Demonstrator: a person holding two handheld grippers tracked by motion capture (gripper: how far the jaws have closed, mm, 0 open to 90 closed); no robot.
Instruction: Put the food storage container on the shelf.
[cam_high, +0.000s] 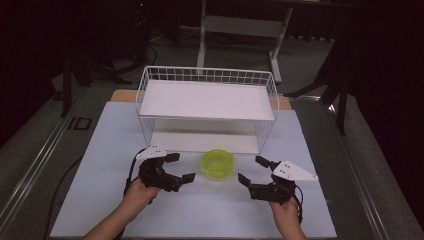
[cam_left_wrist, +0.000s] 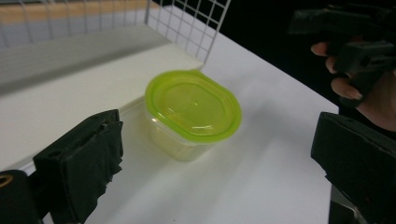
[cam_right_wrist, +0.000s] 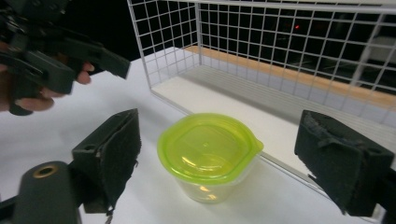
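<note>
Both grippers black, blocky, padded jaws. Left gripper (cam_high: 172, 168) and right gripper (cam_high: 254, 170) each topped by a grey three-cornered plate; black cable trails. Forearms bare.

We see a bench (cam_high: 100, 200) with a pale white top, a strip of bare wood showing along its far edge. A white wire rack (cam_high: 207, 107) stands directly on it, toward the far side, and we take it as our landmark. The rack carries a flat white shelf (cam_high: 207, 100) above and a white base board (cam_high: 200, 141) below, resting on the bench top. Just in front of the rack's open near side, about level with its middle, a clear tub with a lime-green lid (cam_high: 218, 164) sits upright on the bench, close to the base board's edge.
</note>
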